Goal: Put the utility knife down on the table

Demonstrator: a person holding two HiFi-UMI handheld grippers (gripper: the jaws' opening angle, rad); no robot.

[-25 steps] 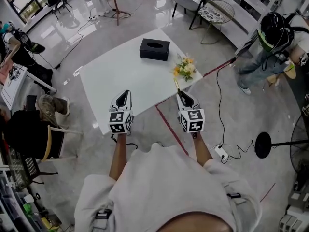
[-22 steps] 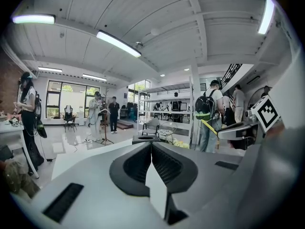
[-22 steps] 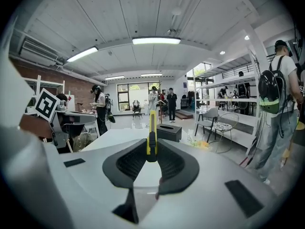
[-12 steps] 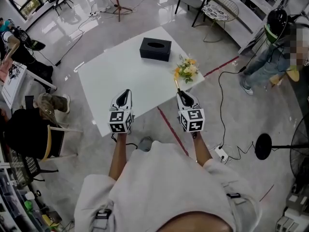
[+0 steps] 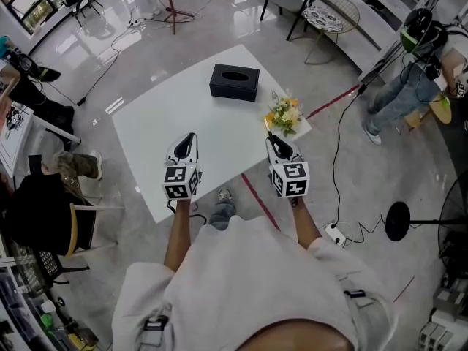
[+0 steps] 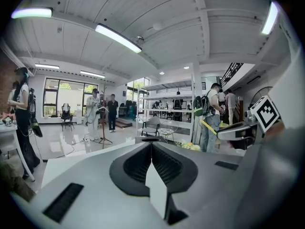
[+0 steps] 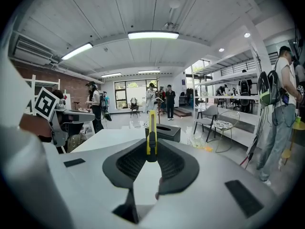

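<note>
Right claw (image 7: pixel 151 149) — utility knife (image 7: pixel 152 128) between jaws

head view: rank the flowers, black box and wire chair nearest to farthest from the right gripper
1. flowers: just ahead of the right gripper, at the table corner on the right.
2. black box: farther up the table, to the left.
3. wire chair: off the table, on the floor beyond.

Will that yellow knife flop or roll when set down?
Probably stiff: the knife stands straight in the right claw. It looks slim and flat, so it would likely lie still on the table.
</note>
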